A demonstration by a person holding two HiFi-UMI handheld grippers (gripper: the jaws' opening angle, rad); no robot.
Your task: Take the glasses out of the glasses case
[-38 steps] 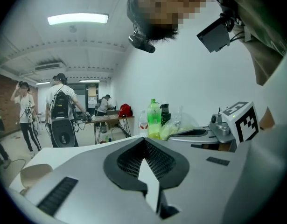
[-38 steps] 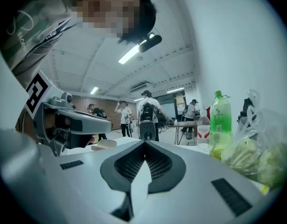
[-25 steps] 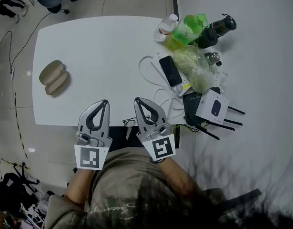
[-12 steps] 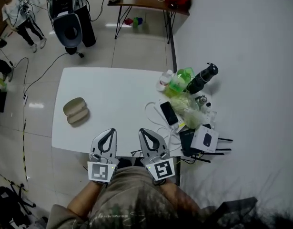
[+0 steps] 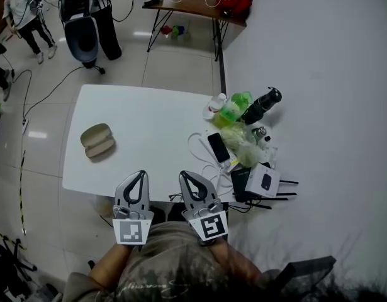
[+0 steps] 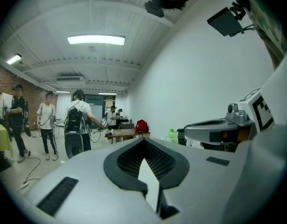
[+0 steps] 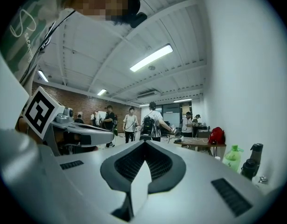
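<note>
On the white table (image 5: 155, 121) in the head view, the tan glasses case (image 5: 97, 141) lies near the left edge. It shows two halves side by side, so it looks open, but it is too small to tell whether glasses sit in it. The left gripper (image 5: 141, 174) and the right gripper (image 5: 182, 175) hover at the table's near edge, close to the person's body and well apart from the case. Compared with a second ago, the table looks smaller and more of the room shows. The case keeps its place on the table, and the grippers stay at the near edge, no closer to it.

In the left gripper view, the jaws are pressed together with nothing between them, aimed level across the room. In the right gripper view, the jaws likewise meet on nothing.

I judge this fits either a stance ahead of reaching for the case or a pull-back with the glasses already out. No glasses can be made out anywhere.
</note>
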